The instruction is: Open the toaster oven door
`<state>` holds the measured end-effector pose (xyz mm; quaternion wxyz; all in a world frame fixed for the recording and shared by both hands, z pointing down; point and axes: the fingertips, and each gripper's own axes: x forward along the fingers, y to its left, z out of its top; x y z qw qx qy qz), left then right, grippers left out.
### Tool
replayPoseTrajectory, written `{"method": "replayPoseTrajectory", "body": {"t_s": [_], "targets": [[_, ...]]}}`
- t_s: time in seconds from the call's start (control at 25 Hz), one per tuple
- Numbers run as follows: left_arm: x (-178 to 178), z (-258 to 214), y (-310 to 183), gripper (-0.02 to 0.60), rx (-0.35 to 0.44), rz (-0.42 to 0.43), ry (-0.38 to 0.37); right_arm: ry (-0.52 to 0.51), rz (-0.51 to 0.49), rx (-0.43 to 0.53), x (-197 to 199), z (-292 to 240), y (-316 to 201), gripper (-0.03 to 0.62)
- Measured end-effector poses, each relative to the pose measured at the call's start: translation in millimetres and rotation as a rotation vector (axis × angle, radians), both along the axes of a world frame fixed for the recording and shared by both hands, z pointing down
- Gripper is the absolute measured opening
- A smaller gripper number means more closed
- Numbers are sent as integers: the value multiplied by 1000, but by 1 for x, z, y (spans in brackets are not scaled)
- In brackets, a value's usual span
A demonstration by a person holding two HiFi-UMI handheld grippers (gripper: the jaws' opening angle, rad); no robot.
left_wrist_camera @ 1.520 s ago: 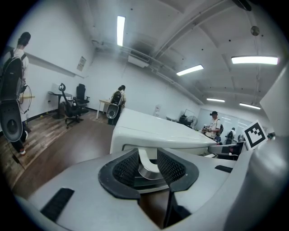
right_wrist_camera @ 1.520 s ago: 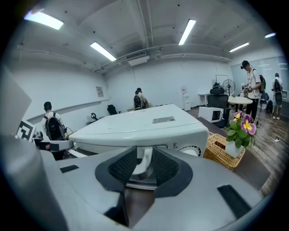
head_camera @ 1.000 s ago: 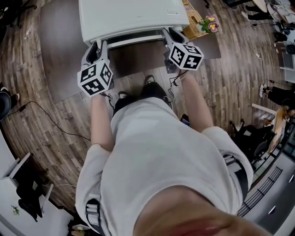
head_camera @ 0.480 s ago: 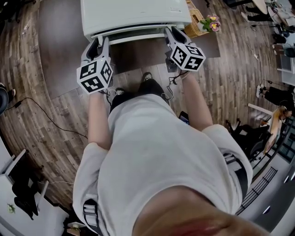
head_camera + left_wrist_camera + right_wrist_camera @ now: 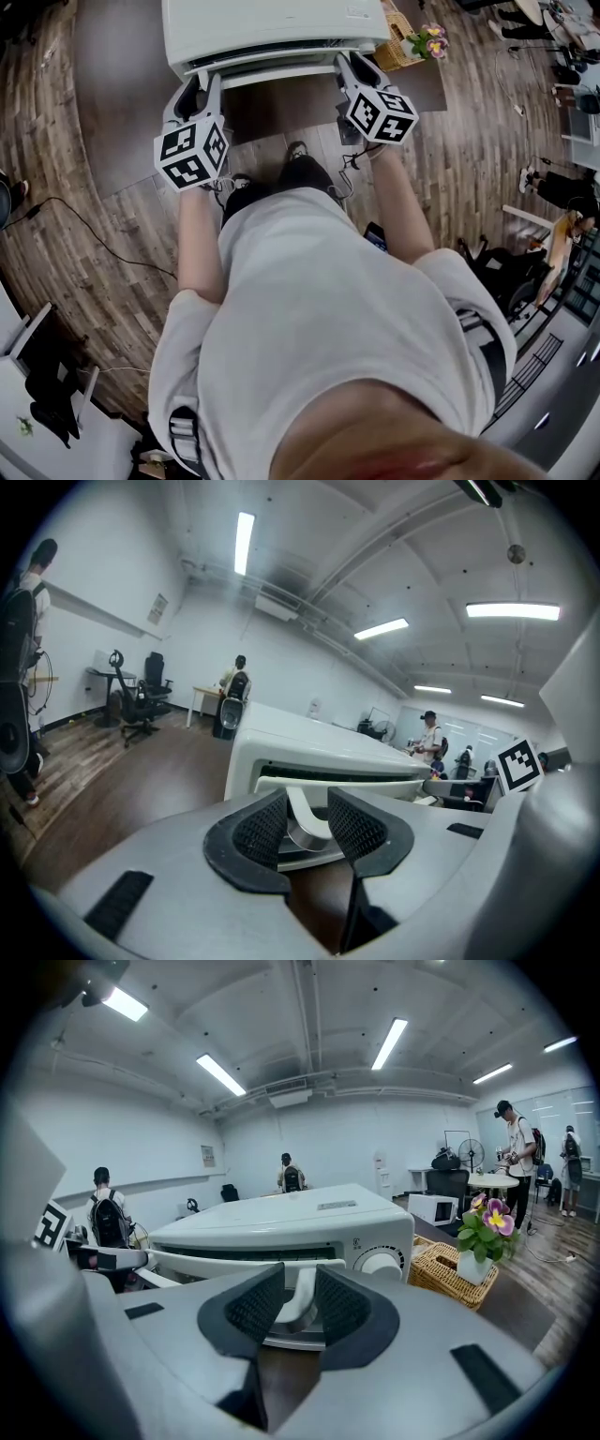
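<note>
White, the toaster oven (image 5: 272,23) stands at the far edge of a dark brown desk (image 5: 122,112), beside a wicker basket (image 5: 396,52). Its long axis runs left to right across the head view, and its front faces the person. The door (image 5: 272,62) is hinged low, and a narrow dark slit shows between its top edge and the housing. The handle (image 5: 277,77) lies parallel to that long axis.

The left claw (image 5: 203,84) is closed on the handle's left bracket, which sits between its ribbed pads (image 5: 261,829). The right claw (image 5: 349,64) grips the right bracket in the same way, just left of the round dial (image 5: 380,1262).

Compared with a second ago, oven and claws sit slightly higher in the head view. Both grips are unchanged and the slit is hardly wider.
</note>
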<state>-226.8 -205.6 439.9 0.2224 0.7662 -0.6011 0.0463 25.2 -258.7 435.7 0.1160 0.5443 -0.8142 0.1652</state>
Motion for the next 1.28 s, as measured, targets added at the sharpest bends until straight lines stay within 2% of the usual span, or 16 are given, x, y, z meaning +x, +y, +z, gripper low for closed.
{"method": "replayPoseTrajectory", "body": {"t_s": [1.28], "targets": [[9, 14, 27, 144, -43, 27, -40, 3, 2, 6, 9, 14, 29, 89]]}}
